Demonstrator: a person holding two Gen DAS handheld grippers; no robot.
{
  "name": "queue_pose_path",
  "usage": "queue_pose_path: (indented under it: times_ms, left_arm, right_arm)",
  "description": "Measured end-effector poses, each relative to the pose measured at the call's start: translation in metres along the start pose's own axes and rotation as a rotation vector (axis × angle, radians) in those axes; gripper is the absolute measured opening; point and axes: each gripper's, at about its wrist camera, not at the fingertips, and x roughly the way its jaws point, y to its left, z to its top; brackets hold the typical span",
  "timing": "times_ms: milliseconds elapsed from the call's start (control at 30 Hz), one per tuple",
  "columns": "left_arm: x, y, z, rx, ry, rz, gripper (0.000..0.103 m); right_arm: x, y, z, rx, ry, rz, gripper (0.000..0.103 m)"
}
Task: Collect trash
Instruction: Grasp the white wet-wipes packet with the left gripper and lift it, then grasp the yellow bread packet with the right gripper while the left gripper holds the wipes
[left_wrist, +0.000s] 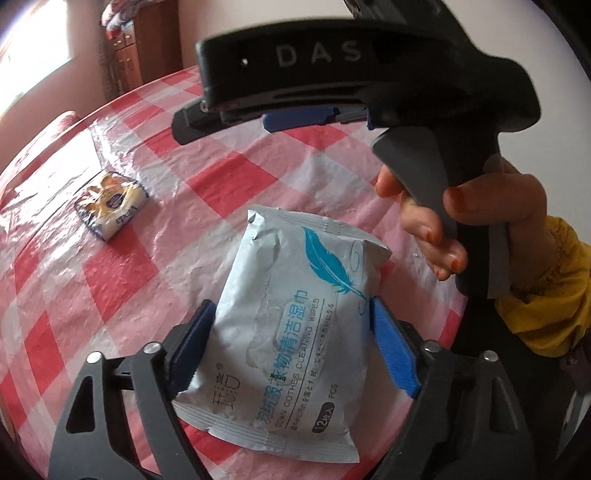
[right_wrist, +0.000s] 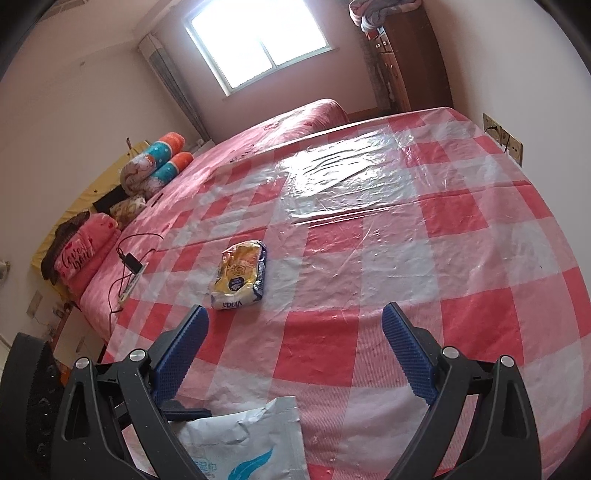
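A grey-white wet wipes packet (left_wrist: 291, 332) with a blue feather print sits tilted between the blue pads (left_wrist: 391, 343) of my left gripper (left_wrist: 291, 325), which press on its two long edges. Its corner (right_wrist: 255, 435) shows at the bottom of the right wrist view. A crumpled yellow and blue tissue pack (right_wrist: 240, 275) lies on the checked tablecloth (right_wrist: 443, 258), ahead and slightly left of my right gripper (right_wrist: 295, 332), whose jaws stand wide open with nothing between them. In the left wrist view the right gripper (left_wrist: 192, 122) hovers above the table in a hand (left_wrist: 480, 206); the tissue pack (left_wrist: 112, 205) lies far left.
Clear plastic film covers the red and white cloth. A bed (right_wrist: 288, 122) with pink sheets and rolled pillows (right_wrist: 159, 166) lies beyond the table's left edge, with a charger and cable (right_wrist: 131, 262) on it. A wooden cabinet (right_wrist: 402, 62) stands at the back. Wall sockets (right_wrist: 506, 140) sit at the right.
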Motion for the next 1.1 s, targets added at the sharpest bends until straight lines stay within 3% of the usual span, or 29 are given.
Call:
queue_pose_path:
  times_ms: [500,700,833,900,1100]
  left_arm:
    - [-0.048,0.075,-0.043,-0.404,-0.054,0.184,0.077]
    - [-0.068,0.11,-0.062,-0.547,-0.097,0.277,0.077]
    - [-0.082,0.115,-0.072,-0.599,-0.115,0.317,0.077]
    - [-0.086,0.122,-0.075,-0.617,-0.12,0.332,0.077]
    - [-0.077,0.133,-0.071,-0.642,-0.12,0.358,0.077]
  right_arm:
    - [0.045,0.042,0.011,-0.102,0.114,0.043,0.094]
    - [0.069,0.062,0.021,-0.186,0.125,0.01,0.094]
    - [0.086,0.067,0.025,-0.207,0.141,-0.02,0.093]
    - [0.092,0.068,0.026,-0.216,0.152,-0.026,0.085]
    - [0.105,0.08,0.024,-0.285,0.155,-0.086,0.075]
